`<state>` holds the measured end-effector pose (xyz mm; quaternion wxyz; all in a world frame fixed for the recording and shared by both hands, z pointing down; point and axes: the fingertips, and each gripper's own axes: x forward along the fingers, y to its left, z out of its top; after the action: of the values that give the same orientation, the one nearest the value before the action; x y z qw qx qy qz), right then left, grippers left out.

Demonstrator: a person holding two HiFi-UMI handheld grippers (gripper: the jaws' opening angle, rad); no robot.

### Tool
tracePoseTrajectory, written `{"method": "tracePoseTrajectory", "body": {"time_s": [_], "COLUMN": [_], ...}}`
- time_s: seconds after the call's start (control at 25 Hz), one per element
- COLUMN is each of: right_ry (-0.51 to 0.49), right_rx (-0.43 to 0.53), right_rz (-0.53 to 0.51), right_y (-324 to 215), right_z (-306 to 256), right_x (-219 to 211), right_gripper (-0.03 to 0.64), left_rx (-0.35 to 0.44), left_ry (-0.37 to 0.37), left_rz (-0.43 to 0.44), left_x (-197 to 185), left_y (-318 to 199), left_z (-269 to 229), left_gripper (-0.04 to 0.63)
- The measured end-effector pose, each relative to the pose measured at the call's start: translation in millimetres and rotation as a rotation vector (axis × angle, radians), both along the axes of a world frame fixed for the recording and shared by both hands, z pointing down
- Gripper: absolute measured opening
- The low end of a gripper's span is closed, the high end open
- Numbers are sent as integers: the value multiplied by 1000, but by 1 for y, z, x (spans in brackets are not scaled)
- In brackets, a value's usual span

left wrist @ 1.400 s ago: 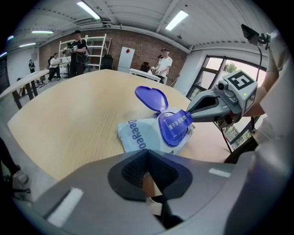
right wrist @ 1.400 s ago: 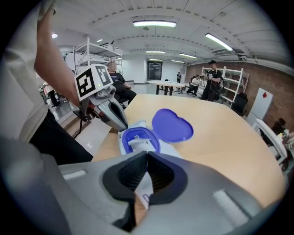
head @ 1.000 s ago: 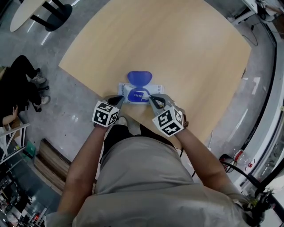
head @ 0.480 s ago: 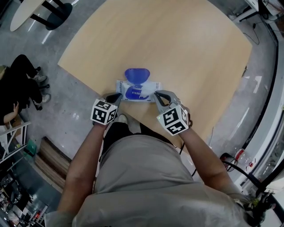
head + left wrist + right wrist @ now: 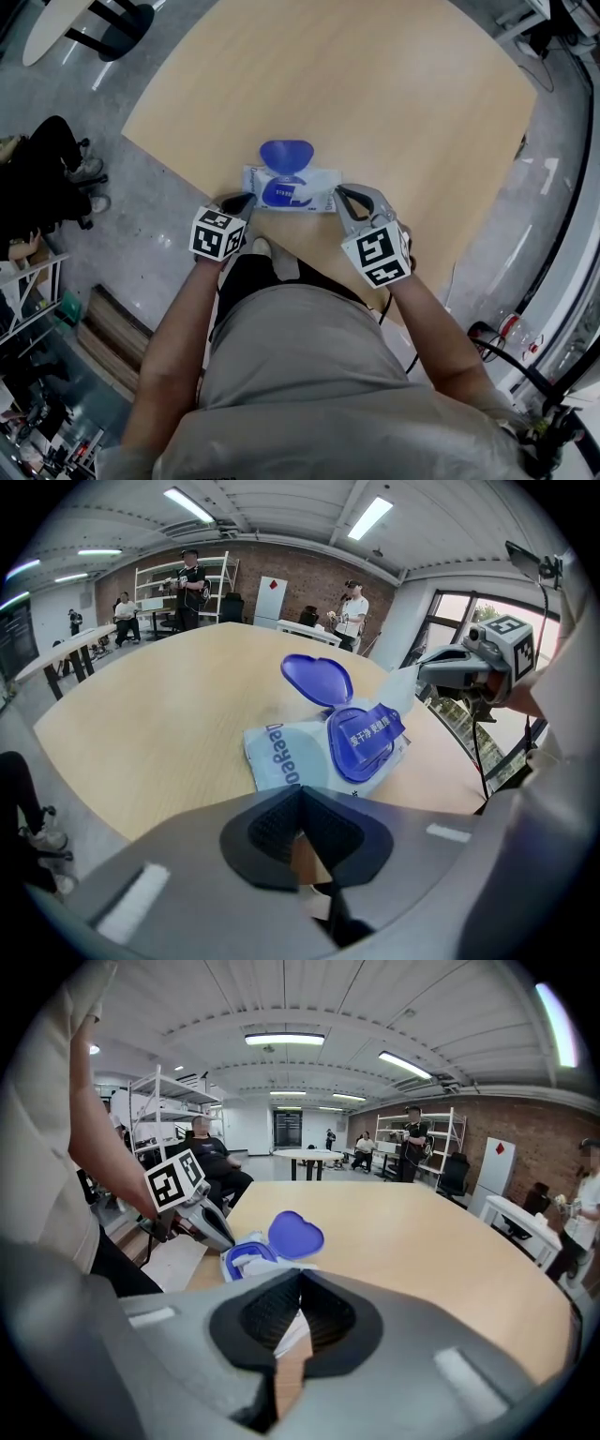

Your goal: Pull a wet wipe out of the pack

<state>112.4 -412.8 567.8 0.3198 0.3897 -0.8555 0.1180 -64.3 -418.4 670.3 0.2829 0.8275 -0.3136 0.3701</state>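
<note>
Mid-pull: clamped shut with the right gripper (image 5: 300, 1279) on a thin white wet wipe (image 5: 292, 1331), stretched rightward from the soft pale-blue pack (image 5: 291, 192) near the table's near edge. Pinned at the left seam by the left gripper (image 5: 300, 794), both jaws together. Next, probably a steady pull farther right. Beyond, 1 rounded blue plastic lid (image 5: 286, 153) flipped open; smooth pale wood table (image 5: 394, 84).
</note>
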Motion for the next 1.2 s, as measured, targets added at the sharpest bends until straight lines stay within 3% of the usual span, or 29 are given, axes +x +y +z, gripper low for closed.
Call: {"method": "tracePoseTrajectory", "body": {"time_s": [0.56, 0.76, 0.96, 1.2], "right_ry": [-58, -82, -98, -90], "right_rx": [105, 131, 171, 197], "right_rz": [55, 57, 50, 54], "right_y": [-6, -6, -8, -3], "right_z": [-53, -69, -89, -100], "right_x": [22, 19, 15, 11], "right_gripper": [3, 3, 3, 4], "left_rx": [-9, -15, 27, 109], "left_ry": [-26, 13, 43, 151], "left_rz": [-13, -56, -82, -108], "left_x": [2, -1, -8, -18], "left_y": [0, -6, -12, -9], "left_z": [-1, -7, -25, -70], "left_gripper": [5, 5, 5, 5]}}
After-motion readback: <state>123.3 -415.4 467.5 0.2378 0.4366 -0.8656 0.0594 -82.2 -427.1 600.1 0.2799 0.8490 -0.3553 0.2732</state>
